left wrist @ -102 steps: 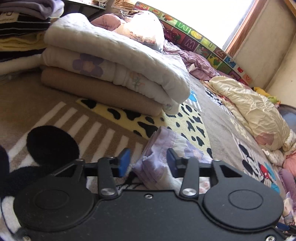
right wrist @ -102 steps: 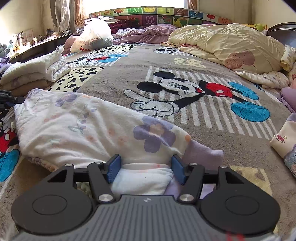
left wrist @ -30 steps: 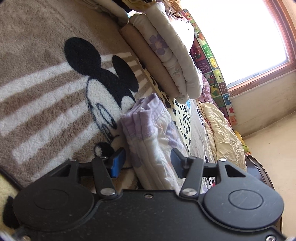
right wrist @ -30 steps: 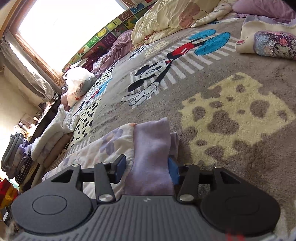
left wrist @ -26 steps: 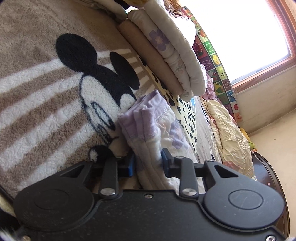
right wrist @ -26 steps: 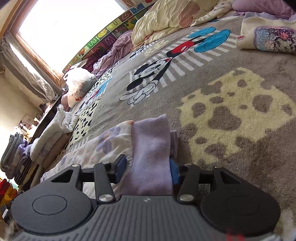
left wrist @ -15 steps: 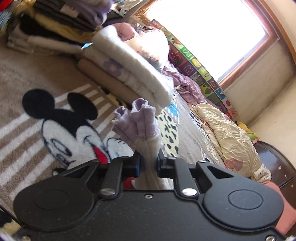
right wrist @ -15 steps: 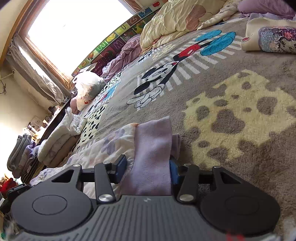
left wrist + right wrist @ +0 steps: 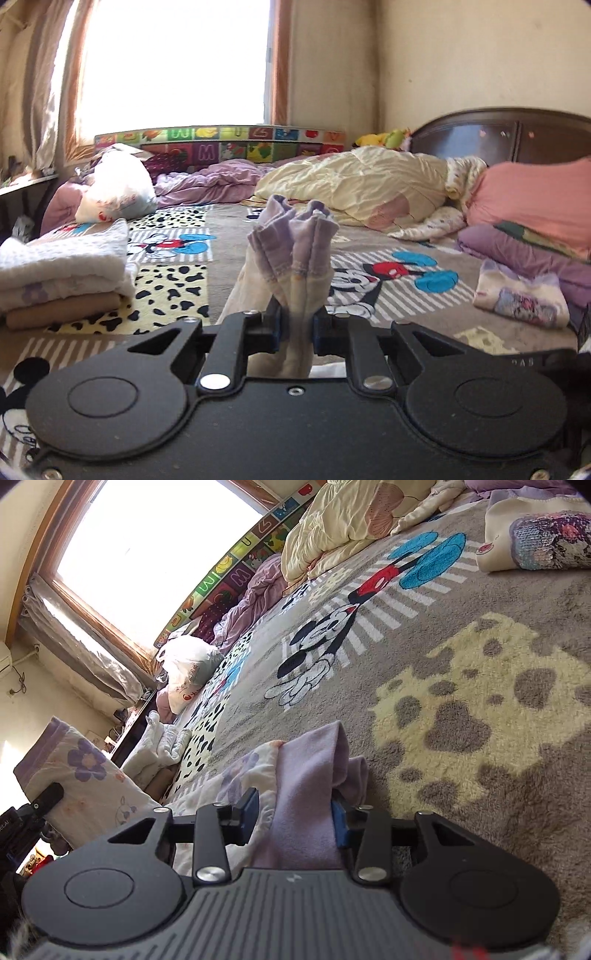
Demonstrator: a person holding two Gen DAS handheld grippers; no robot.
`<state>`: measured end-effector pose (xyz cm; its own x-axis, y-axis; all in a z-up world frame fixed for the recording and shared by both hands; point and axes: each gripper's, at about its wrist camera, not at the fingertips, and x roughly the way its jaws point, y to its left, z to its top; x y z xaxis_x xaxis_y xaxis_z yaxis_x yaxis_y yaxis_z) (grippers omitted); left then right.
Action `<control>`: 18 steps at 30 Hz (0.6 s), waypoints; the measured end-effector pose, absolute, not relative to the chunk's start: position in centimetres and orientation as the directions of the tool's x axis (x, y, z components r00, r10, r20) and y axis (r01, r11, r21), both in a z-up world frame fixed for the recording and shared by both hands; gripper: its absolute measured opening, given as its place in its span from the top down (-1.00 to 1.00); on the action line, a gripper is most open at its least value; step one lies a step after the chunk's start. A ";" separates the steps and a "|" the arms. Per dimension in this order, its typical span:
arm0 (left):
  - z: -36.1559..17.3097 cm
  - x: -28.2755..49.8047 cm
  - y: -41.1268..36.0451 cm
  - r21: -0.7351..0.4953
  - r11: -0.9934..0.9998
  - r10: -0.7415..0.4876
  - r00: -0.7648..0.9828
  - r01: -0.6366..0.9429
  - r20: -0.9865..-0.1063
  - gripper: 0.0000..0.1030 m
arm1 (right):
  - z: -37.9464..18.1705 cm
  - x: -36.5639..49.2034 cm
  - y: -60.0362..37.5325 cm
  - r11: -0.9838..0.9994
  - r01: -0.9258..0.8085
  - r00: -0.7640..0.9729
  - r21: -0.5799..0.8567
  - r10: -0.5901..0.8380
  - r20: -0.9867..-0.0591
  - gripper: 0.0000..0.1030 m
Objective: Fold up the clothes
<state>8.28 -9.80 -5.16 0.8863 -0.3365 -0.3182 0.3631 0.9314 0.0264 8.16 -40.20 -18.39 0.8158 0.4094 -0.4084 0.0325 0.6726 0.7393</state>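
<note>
Between the fingers [image 9: 275, 325] of the left gripper [image 9: 295, 326], nearly closed, a bunched purple cuff of the flowered garment [image 9: 293, 254] is pinched and stands up off the blanket [image 9: 436, 299]. Across the same garment, the right gripper [image 9: 293, 818] is closing its fingers [image 9: 248, 814] around the purple hem [image 9: 306, 801]; the right pad touches it, the left stands just apart. Left of the garment sits a stack of folded clothes [image 9: 62, 273]; beyond it lies a yellow quilt [image 9: 354, 184], and to its right a folded printed top [image 9: 521, 295].
</note>
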 end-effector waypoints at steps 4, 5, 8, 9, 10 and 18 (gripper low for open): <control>-8.3 7.2 -15.0 0.192 0.876 -0.362 0.866 0.443 -0.345 0.75 | -18.5 8.0 -41.0 0.641 0.040 0.814 0.766 0.424 -0.397 0.18; -9.2 7.0 -16.2 0.227 0.858 -0.367 0.860 0.460 -0.355 0.75 | -18.7 8.1 -41.2 0.631 0.044 0.812 0.774 0.429 -0.396 0.18; -11.0 6.2 -18.7 0.309 0.815 -0.373 0.852 0.490 -0.369 0.75 | -19.0 8.2 -41.6 0.607 0.051 0.804 0.793 0.446 -0.393 0.18; -11.5 5.9 -19.4 0.336 0.799 -0.374 0.850 0.499 -0.372 0.75 | -19.2 8.3 -41.7 0.597 0.053 0.801 0.801 0.454 -0.391 0.18; -12.0 5.8 -19.8 0.354 0.788 -0.374 0.848 0.505 -0.376 0.75 | -19.3 8.3 -41.8 0.588 0.057 0.799 0.807 0.457 -0.390 0.18; -15.0 5.4 -21.4 0.425 0.712 -0.380 0.815 0.559 -0.437 0.66 | -18.7 6.8 -44.0 0.582 0.124 0.856 0.803 0.346 -0.383 0.18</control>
